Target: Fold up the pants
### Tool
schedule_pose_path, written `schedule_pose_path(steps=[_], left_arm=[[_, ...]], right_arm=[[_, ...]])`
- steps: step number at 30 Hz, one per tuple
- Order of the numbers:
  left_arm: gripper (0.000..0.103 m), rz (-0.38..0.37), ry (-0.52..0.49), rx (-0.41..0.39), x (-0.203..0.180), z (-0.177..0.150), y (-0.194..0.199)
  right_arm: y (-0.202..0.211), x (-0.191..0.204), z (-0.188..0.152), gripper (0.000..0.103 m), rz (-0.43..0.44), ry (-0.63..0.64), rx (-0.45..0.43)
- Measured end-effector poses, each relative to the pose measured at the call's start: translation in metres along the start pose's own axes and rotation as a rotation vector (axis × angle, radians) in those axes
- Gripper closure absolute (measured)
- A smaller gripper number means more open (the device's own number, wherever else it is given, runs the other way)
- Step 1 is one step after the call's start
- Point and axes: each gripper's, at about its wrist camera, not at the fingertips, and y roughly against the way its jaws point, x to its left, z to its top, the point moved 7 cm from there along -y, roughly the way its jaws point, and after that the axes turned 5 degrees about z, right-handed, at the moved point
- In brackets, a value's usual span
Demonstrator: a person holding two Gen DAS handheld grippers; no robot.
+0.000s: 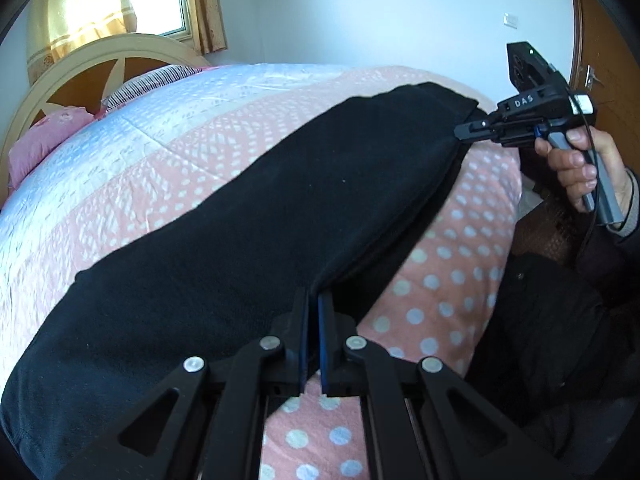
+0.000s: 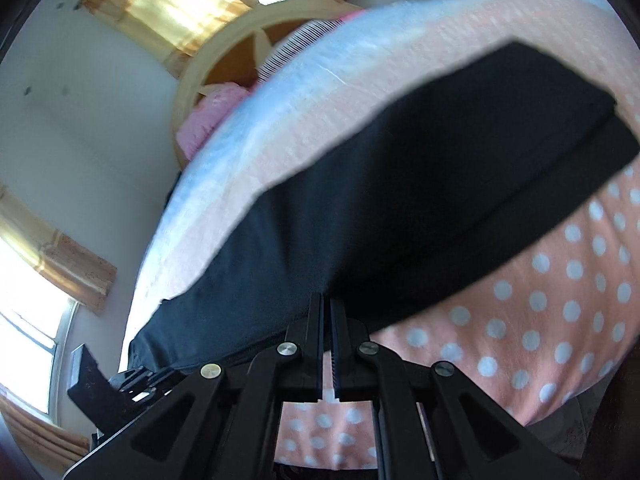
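Note:
Black pants [image 1: 248,220] lie stretched lengthwise on a pink polka-dot bedspread [image 1: 452,280], one leg folded over the other. My left gripper [image 1: 314,300] is shut on the near edge of the pants. My right gripper [image 1: 460,133] shows in the left wrist view, shut on the far end of the pants and held by a hand [image 1: 580,164]. In the right wrist view the right gripper [image 2: 326,300] is shut on the edge of the pants [image 2: 400,200], with the bedspread [image 2: 540,300] beneath. The left gripper's body [image 2: 96,384] shows at the lower left there.
A cream headboard [image 1: 80,64] with pink [image 1: 44,140] and striped [image 1: 148,84] pillows stands at the bed's far left. A window with yellow curtains [image 1: 92,4] is behind it. A wooden door [image 1: 600,64] is at the right. The person's dark clothing [image 1: 560,320] is beside the bed.

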Motion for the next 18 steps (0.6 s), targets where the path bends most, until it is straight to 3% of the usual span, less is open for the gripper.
schedule_pose_path(steps=[14, 17, 18], left_arm=[[0.096, -0.025, 0.006, -0.006, 0.007, -0.007, 0.004], [0.092, -0.002, -0.022, -0.005, 0.004, -0.005, 0.004], [0.086, -0.004, -0.025, 0.003, 0.004, -0.006, 0.005]], right_arm=[[-0.013, -0.027, -0.019, 0.1, -0.038, -0.017, 0.094], [-0.002, -0.031, -0.015, 0.09, -0.057, -0.024, 0.073], [0.006, -0.034, -0.011, 0.074, -0.064, -0.028, 0.052]])
